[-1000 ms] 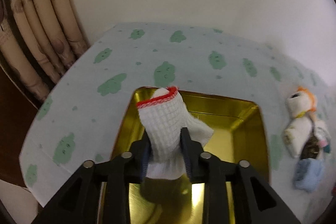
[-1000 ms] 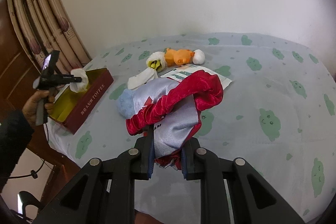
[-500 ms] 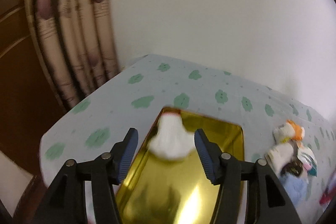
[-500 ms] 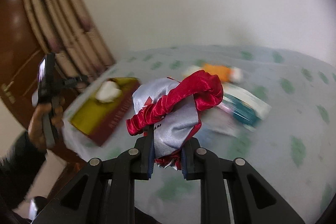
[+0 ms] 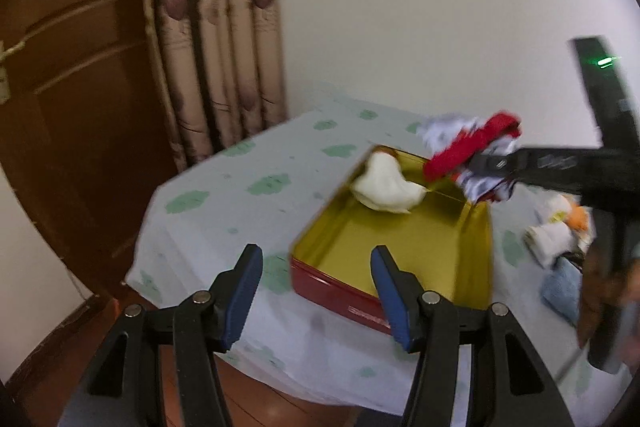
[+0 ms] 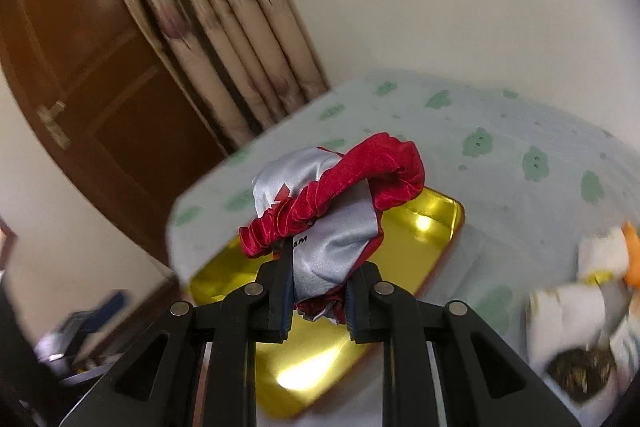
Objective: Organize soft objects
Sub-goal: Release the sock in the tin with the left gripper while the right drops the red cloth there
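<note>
A red tin with a gold inside point(image 5: 400, 247) stands on the table's left end. A white sock point(image 5: 386, 185) lies in its far corner. My left gripper point(image 5: 316, 291) is open and empty, pulled back before the tin's near wall. My right gripper point(image 6: 316, 291) is shut on a red and silver satin cloth point(image 6: 332, 211) and holds it above the tin point(image 6: 320, 359). In the left wrist view that cloth point(image 5: 468, 147) hangs over the tin's far right corner.
The table has a pale cloth with green blobs point(image 5: 260, 187). A white and orange plush point(image 5: 560, 223) and a light blue soft thing point(image 5: 560, 291) lie right of the tin. Curtains point(image 5: 220, 27) and a brown door point(image 5: 60, 107) stand at the left.
My left gripper opened, let the white sock drop into the tin and drew back. My right gripper carried the red and silver cloth left to above the tin.
</note>
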`<act>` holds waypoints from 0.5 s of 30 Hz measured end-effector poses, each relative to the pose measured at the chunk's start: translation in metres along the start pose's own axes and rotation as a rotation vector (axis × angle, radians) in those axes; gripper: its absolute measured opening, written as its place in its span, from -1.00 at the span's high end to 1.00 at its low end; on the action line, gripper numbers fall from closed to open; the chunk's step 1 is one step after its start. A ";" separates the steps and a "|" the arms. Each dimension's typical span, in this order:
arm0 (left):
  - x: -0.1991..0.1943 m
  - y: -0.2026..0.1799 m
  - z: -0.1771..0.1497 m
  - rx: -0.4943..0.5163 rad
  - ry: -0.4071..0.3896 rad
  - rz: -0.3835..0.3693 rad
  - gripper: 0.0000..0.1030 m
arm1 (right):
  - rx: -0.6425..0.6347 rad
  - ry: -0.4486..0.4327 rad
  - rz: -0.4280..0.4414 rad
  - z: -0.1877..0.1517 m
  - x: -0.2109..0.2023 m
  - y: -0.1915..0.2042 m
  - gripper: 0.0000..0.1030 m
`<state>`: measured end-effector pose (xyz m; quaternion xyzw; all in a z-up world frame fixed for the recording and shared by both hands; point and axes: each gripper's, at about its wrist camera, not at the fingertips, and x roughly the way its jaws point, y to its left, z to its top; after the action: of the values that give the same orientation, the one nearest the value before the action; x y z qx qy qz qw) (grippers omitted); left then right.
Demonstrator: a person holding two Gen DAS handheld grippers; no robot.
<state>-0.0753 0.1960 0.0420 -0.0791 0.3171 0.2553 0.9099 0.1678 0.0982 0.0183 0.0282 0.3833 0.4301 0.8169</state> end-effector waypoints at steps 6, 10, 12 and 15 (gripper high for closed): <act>0.010 -0.002 0.001 0.046 0.001 -0.008 -0.12 | -0.019 0.056 -0.077 0.008 0.047 -0.005 0.61; 0.014 -0.006 0.001 0.070 0.014 -0.016 -0.12 | -0.041 0.073 -0.120 0.005 0.061 -0.005 0.55; 0.014 -0.004 0.001 0.053 0.019 -0.026 -0.12 | -0.035 0.084 -0.123 0.003 0.067 -0.006 0.52; 0.016 -0.001 0.002 0.040 0.028 -0.036 -0.12 | -0.017 0.073 -0.142 0.003 0.069 -0.009 0.30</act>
<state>-0.0627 0.2025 0.0333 -0.0703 0.3333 0.2315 0.9113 0.1992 0.1434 -0.0245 -0.0218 0.4101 0.3753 0.8310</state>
